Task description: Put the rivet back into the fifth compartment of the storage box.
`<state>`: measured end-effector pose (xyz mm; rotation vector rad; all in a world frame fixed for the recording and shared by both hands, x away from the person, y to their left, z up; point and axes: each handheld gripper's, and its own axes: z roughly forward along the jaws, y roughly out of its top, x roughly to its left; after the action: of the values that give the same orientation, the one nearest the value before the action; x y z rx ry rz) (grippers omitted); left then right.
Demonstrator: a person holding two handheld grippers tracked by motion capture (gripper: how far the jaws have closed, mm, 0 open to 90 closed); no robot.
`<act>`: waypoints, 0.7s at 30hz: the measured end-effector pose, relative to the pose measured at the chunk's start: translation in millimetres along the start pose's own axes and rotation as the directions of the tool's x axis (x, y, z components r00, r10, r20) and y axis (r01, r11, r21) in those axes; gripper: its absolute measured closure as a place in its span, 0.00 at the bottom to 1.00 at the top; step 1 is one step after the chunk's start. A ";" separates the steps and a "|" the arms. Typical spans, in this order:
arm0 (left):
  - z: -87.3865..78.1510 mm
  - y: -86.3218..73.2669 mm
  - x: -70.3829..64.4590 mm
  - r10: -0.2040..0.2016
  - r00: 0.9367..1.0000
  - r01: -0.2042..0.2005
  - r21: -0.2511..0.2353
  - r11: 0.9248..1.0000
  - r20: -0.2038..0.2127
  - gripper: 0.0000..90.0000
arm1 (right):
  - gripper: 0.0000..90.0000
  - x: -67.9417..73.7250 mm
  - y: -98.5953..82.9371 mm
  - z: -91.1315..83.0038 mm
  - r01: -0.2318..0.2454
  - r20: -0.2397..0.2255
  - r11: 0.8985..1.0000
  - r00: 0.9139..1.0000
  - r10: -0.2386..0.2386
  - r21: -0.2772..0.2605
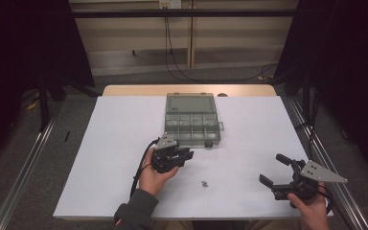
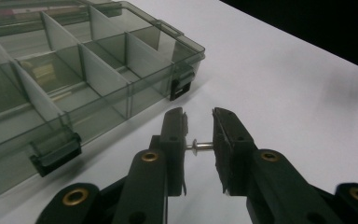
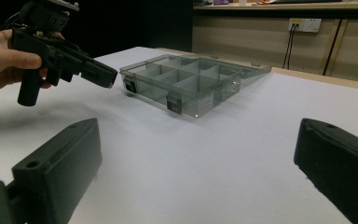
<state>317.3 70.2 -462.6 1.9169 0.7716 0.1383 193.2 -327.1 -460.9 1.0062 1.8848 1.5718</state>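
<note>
At the near edge of the white counter (image 1: 124, 143), the right gripper (image 1: 281, 174) sits low at the right corner, held from behind by a hand at the bottom of the high view. Its jaws stand wide apart with nothing between them, pointing left and toward the far side; the grey three-cornered plate on top faces up.

A little farther in, near the middle of the counter, a small cluster of tiny metal bits (image 1: 204, 183) lies loose; it is too small to count the pieces.

Beyond it, the left gripper (image 2: 199, 135) is held up off the counter by a hand in a dark sleeve, its jaws aimed at the near front corner of the box. The jaws are closed on one small silver screw (image 2: 200, 147), which spans the narrow gap crosswise, head against one pad and tip against the other.

Farther still, one smoky clear organizer box (image 1: 191, 125) rests on the counter with its lid (image 1: 189, 103) laid open flat behind it. Two black latches (image 2: 56, 152) sit on its front wall. Eight compartments in two rows of four can be made out, and they look empty.
</note>
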 end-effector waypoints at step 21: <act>-15.7 13.1 19.8 -0.038 0.995 0.033 -0.049 0.998 -0.090 0.83 | 0.01 -0.9 -1.0 0.0 -0.002 0.000 1.000 1.000 0.002 0.002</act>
<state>332.2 90.0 -448.7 1.8614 0.8553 0.2210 193.5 -327.8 -462.0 1.0093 1.8859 1.5711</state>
